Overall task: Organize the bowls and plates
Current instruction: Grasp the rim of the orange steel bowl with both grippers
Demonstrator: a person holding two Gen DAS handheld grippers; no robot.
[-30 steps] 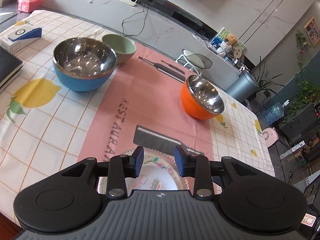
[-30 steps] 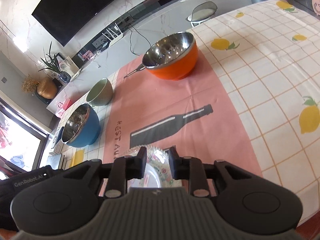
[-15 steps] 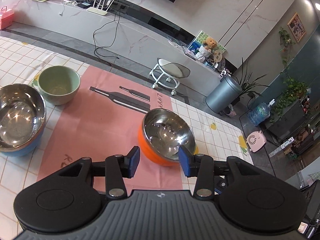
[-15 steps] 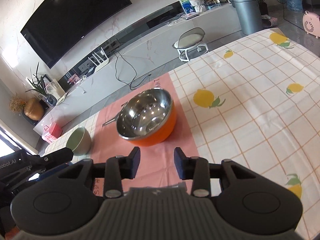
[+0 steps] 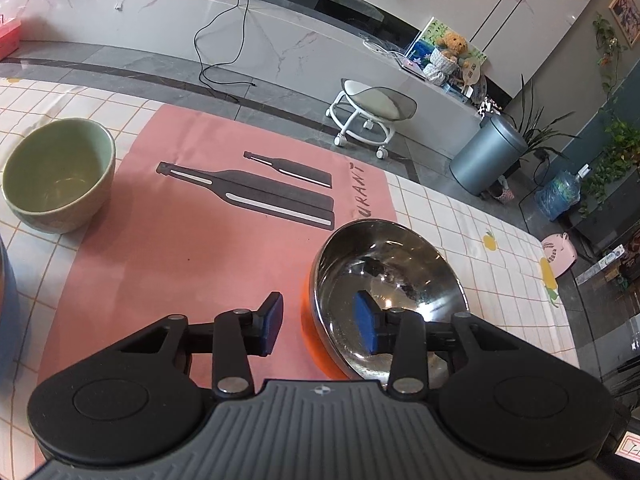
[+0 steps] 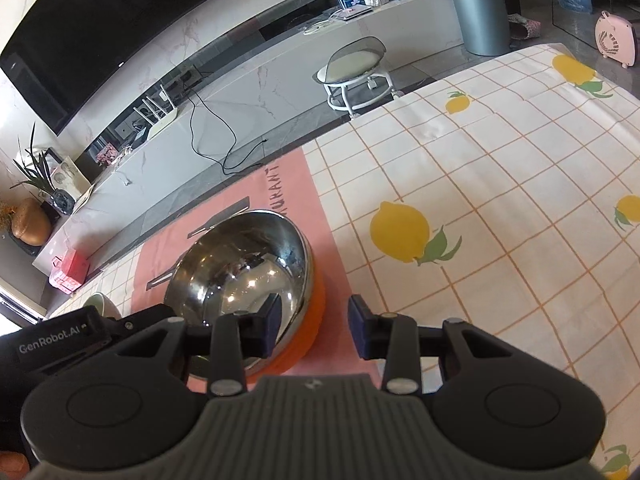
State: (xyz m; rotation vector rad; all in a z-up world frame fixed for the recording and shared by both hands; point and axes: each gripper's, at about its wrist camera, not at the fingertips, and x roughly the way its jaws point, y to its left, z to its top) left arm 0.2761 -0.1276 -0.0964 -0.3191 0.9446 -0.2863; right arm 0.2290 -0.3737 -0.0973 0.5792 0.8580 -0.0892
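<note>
An orange bowl (image 5: 384, 280) with a shiny steel inside stands on the pink placemat (image 5: 180, 240). My left gripper (image 5: 320, 324) straddles its left rim, one pad inside and one outside. Its jaws are closing, with a gap still showing on both sides of the wall. In the right wrist view the same orange bowl (image 6: 248, 264) has my right gripper (image 6: 314, 324) astride its right rim, pads apart and not pressing. A pale green bowl (image 5: 56, 176) stands empty at the far left of the mat.
The rim of a blue bowl (image 5: 6, 292) shows at the left edge. Lemon-print tablecloth (image 6: 480, 200) stretches to the right of the mat. Past the table's far edge are a wheeled stool (image 5: 368, 112) and a grey bin (image 5: 484, 160) on the floor.
Both grippers moved forward from over a patterned plate to the orange bowl and now straddle its rim. The plate and most of the blue bowl have left view.
</note>
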